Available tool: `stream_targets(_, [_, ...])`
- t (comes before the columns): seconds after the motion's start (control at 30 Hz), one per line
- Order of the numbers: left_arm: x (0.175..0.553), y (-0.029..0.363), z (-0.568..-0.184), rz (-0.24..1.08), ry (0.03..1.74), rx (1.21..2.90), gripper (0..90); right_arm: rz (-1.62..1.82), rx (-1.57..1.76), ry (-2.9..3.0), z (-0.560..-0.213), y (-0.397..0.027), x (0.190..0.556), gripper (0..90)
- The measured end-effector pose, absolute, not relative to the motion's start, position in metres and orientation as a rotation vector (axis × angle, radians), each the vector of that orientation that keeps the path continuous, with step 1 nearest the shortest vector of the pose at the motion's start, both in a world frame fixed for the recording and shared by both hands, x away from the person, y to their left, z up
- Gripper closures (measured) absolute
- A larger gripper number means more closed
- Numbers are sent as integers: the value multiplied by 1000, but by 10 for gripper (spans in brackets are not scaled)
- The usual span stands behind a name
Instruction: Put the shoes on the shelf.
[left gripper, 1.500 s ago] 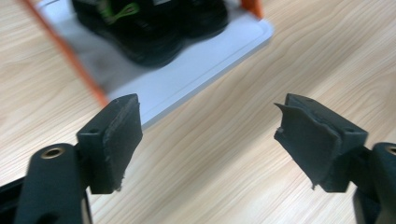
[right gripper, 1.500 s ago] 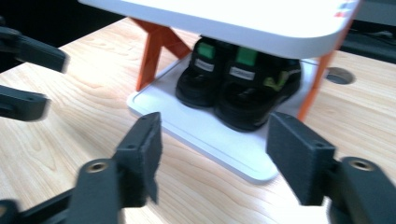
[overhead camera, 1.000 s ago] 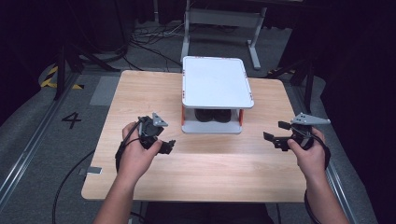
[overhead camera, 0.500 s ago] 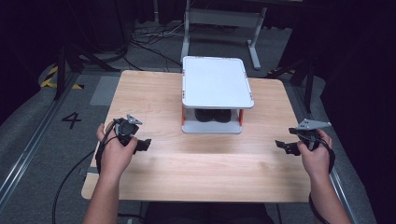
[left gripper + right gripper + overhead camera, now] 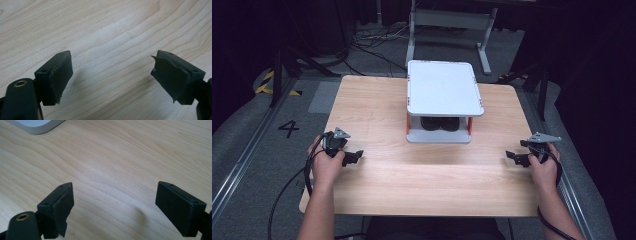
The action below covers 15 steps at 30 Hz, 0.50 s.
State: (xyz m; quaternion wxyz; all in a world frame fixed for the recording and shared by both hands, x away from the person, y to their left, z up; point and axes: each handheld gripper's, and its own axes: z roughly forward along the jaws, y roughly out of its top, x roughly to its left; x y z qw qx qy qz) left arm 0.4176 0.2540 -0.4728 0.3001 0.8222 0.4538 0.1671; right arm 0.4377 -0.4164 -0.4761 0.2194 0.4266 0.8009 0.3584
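At the middle of the far half of the table (image 5: 377, 107), one white two-tier stand (image 5: 444, 95) with orange posts is sitting, and two dark round things (image 5: 439, 123), too shadowed to identify, are lying on its lower shelf. Well apart from it, the left hand-held gripper (image 5: 357, 154) is hovering near the table's left edge with its jaws spread wide, gripping nothing. The right hand-held gripper (image 5: 510, 155) is likewise gaping wide and empty near the right edge. A painted "4" (image 5: 288, 128) is showing on the floor.

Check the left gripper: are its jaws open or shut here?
Open. In the left gripper view, the left gripper has its two black jaws wide apart, with bare wooden table between them.
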Motion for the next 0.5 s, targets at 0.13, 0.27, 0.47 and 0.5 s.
stream_targets(0.13, [419, 254, -477, 421, 1203, 2174, 164, 989, 1204, 2193, -481, -417, 441, 159])
stream_targets(0.27, [420, 250, -479, 444, 1247, 2127, 159, 938, 1184, 2254, -484, -416, 443, 161])
stream_targets(0.47, [421, 246, -482, 486, 1267, 2108, 110, 936, 1300, 2246, -485, -415, 445, 129])
stream_targets(0.5, [421, 245, -482, 487, 1276, 2102, 101, 936, 1301, 2246, -485, -415, 445, 126])
